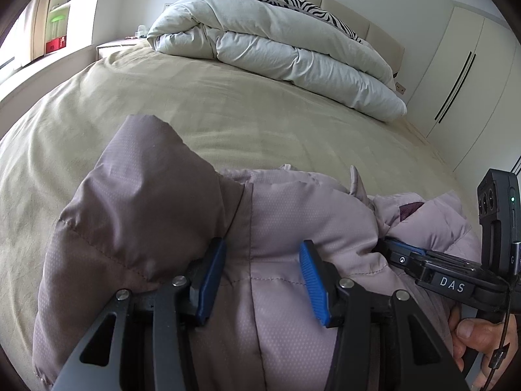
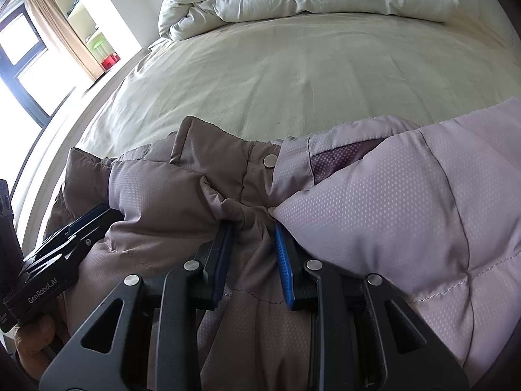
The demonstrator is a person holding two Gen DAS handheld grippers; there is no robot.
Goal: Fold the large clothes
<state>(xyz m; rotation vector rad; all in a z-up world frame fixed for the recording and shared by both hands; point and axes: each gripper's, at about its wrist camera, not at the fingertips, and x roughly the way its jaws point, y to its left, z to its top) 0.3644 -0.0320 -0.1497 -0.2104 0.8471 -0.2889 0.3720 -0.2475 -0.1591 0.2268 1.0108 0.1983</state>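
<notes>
Laying the jacket (image 1: 280,228) onto the bed (image 1: 228,114): both the left tool (image 1: 263,282) and right tool (image 2: 253,259) pinch padding. Next, release, then fold toward twelve o'clock.

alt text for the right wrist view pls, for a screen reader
The right gripper pinches a bunched fold of a puffy mauve jacket lying on a beige bed. The left gripper grips the jacket at the left edge; a folded white duvet sits beyond.

Home bedroom: bed (image 1: 228,114), duvet (image 1: 276,49)
</notes>
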